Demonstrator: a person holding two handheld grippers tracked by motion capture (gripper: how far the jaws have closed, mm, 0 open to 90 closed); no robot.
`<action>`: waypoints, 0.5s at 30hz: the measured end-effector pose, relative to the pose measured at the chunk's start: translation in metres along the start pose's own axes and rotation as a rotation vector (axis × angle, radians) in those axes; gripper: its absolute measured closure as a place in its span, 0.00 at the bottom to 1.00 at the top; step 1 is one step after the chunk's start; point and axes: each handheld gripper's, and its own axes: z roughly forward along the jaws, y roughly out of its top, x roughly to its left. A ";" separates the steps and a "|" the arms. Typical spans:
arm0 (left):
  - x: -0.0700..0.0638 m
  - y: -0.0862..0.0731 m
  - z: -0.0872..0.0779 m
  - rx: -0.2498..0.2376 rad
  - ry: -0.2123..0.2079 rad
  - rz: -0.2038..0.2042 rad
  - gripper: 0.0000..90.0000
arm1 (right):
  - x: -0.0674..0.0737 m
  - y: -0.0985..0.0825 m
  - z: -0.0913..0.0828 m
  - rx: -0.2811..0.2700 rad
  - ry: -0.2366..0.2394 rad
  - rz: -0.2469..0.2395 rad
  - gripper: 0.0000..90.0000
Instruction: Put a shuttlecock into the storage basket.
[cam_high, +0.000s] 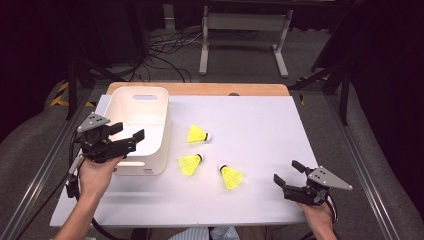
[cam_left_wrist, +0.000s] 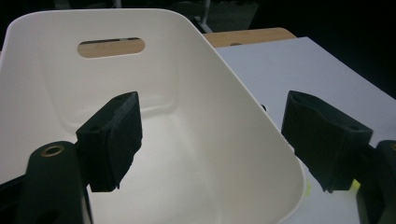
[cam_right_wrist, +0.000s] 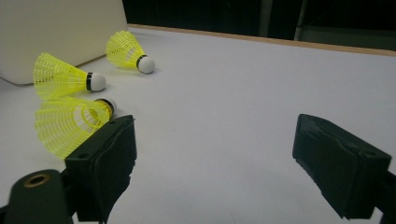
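three yellow shuttlecocks lie just right of the white bin, on the table. both the left gripper, above the bin's rim, and the right gripper gape empty. feather-light, easily crushed skirts; pinch gently at the cork.

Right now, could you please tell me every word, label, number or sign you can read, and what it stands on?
No text is legible.
White bin: a small dark mark low on its near wall, too small to read.
Three yellow shuttlecocks: no print visible.
Left gripper, right gripper: no lettering.
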 end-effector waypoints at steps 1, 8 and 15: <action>0.000 0.000 0.000 0.000 0.000 0.000 0.23 | 0.000 0.000 0.000 0.000 0.000 0.000 0.16; -0.005 0.001 0.003 0.002 -0.013 0.009 0.23 | 0.000 0.000 0.000 0.001 0.001 0.001 0.16; -0.010 0.002 0.009 0.006 -0.027 0.013 0.23 | 0.000 0.000 0.000 0.001 0.002 0.000 0.16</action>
